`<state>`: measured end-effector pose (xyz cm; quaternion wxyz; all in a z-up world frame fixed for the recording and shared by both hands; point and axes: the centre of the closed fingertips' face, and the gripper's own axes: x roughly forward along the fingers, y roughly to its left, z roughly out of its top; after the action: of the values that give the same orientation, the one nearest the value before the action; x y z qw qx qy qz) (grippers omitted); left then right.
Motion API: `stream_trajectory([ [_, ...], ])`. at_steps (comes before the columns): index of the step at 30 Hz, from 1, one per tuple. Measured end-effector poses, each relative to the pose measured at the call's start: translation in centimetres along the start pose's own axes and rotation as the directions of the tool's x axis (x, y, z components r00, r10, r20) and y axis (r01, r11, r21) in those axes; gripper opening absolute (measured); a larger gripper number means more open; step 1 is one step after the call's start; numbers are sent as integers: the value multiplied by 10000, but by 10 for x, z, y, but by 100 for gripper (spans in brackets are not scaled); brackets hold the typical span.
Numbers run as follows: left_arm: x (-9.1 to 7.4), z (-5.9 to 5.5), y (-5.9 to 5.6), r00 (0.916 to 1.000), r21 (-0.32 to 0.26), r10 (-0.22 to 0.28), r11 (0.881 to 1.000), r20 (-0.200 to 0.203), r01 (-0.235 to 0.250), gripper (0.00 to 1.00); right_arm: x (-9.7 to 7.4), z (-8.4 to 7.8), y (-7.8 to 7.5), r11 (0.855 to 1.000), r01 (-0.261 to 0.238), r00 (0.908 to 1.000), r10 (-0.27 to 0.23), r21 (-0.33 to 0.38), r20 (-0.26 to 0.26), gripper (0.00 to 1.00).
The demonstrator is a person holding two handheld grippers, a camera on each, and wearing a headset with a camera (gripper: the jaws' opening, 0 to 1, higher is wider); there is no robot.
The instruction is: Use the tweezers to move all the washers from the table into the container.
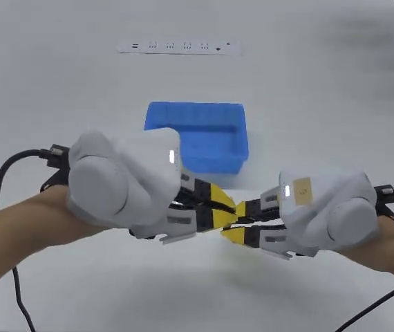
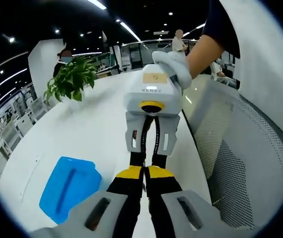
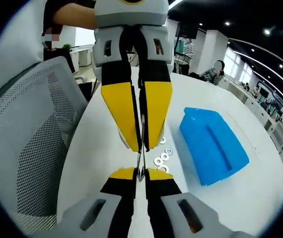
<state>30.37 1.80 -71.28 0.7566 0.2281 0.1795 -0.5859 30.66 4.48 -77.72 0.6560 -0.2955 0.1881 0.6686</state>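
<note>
My two grippers meet tip to tip just above the white table. The left gripper (image 1: 230, 209) comes in from the left and the right gripper (image 1: 238, 227) from the right. In the right gripper view thin metal tweezers (image 3: 140, 161) run between the left gripper's (image 3: 141, 145) closed yellow jaws and down into my right gripper's (image 3: 140, 174) closed jaws. The left gripper (image 2: 144, 174) faces the right gripper (image 2: 144, 161) head on. Several washers (image 3: 162, 158) lie on the table just beyond the tips, near the blue container (image 3: 213, 144) (image 1: 197, 135) (image 2: 67, 188).
A white power strip (image 1: 180, 47) lies at the far edge of the table. A potted plant (image 2: 72, 79) stands at the table's right end. A mesh chair (image 3: 32, 139) sits at the near side. People stand in the background.
</note>
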Motion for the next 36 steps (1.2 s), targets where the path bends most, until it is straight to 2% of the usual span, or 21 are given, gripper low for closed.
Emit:
stream_trajectory([
  [3,5,-4,-5,9997,111,-181,9998,-177,183,6,0,1,3,10000,-84,9999,85,-50,75,8],
  [5,5,-3,-5,9998,212,-158,9996,-93,160,6,0,1,3,9998,-95,9999,96,-146,65,8],
  [9,6,-1,-7,9998,46,-222,9997,7,222,6,-1,1,4,9998,-137,9998,139,-139,117,8],
  [14,5,-1,-5,9999,-2,-111,9999,10,111,6,0,2,3,9999,-112,9999,112,-57,96,8],
  [19,1,-1,-7,10000,85,-26,10000,-72,27,6,0,4,4,10000,-13,10000,13,-80,-75,10],
  [24,-9,-2,-11,10000,8,81,10000,-55,-81,6,0,9,9,9985,6,10000,-8,544,44,12],
  [28,-19,-6,-14,9997,-119,237,9996,-44,-237,6,2,9,12,9977,64,10000,-60,678,-71,15],
  [36,-45,-23,-11,9968,-459,759,9960,-250,-769,6,7,17,18,9967,1,10000,-4,808,37,21],
])
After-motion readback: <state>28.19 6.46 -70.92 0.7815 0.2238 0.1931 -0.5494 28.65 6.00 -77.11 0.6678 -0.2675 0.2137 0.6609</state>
